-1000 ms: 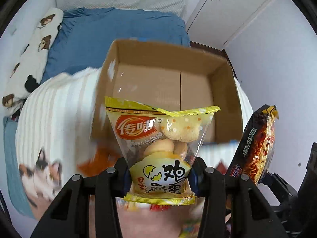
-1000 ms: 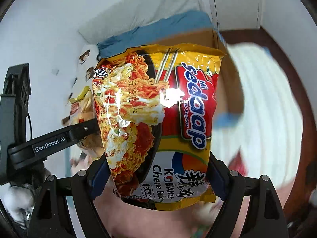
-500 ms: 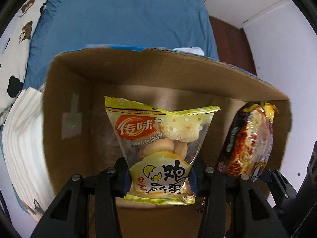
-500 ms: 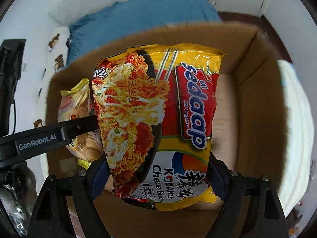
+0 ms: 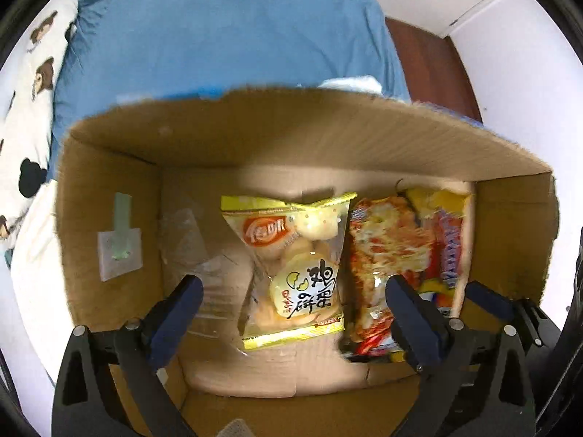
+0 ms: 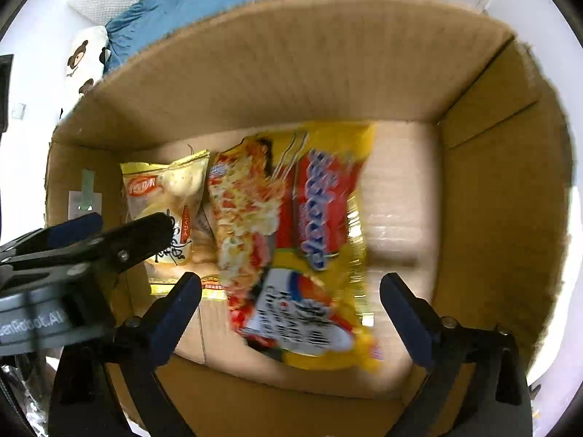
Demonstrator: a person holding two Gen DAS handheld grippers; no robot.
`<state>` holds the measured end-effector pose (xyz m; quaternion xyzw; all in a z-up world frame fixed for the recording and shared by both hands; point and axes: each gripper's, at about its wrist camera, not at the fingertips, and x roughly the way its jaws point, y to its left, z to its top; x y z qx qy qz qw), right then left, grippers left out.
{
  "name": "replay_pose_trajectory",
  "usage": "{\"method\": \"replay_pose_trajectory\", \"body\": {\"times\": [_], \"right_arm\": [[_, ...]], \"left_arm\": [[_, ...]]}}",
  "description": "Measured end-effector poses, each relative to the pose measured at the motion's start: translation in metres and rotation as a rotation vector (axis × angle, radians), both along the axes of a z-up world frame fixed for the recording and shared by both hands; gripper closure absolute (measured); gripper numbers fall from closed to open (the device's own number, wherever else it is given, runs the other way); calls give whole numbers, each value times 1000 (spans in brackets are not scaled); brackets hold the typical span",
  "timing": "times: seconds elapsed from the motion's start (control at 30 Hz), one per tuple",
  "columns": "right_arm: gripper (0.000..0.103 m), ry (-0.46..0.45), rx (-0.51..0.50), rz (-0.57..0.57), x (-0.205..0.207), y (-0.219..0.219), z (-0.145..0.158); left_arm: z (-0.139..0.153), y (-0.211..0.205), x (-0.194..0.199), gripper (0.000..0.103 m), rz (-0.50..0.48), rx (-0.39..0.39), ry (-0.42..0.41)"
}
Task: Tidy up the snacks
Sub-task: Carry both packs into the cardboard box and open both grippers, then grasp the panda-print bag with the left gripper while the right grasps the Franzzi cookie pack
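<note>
Lying flat on the floor of the open brown cardboard box [image 5: 328, 138], centre of the left wrist frame: yellow-and-clear egg biscuit packet [image 5: 291, 273], touching the red-and-yellow instant noodle packet [image 6: 295, 240] at its right. Spread wide above them, just opened, pads clear of both packets: left gripper [image 5: 291, 302] and right gripper [image 6: 289, 300]. Beyond the box, upper frame: blue bedsheet [image 5: 226, 29].
</note>
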<state>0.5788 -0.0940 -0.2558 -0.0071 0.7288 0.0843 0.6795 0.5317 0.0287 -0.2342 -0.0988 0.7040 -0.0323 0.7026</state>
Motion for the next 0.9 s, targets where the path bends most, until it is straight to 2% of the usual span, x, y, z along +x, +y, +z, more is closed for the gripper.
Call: {"method": "replay_pose_trajectory", "body": {"times": [0.1,0.2,0.3,0.33,0.47,0.53,0.7,0.9], "right_arm": [[3,-25,-8,0,3,3,8],[2,-58,-13,3,-3,4,20],[2,-114,-26,13,-18,10,37],[2,-124,-28,15,-28,11,31],[2,-192,-18,12,-52,7,57],[2,-243,-27,9,-71,-9,76],[2,-342,-30,4,-118,-30,116],[2,-412,-6,-6,-158,-40,155]], "left_arm": [[9,5,-10,0,14,-19,-18],[23,2,-25,0,6,-6,-53],[44,3,-49,0,11,-1,-122],[50,5,-58,0,14,3,-145],[72,4,-90,0,13,44,-246],[86,7,-110,0,17,51,-281],[108,8,-130,0,32,78,-347],[139,11,-165,0,51,91,-428]]}}
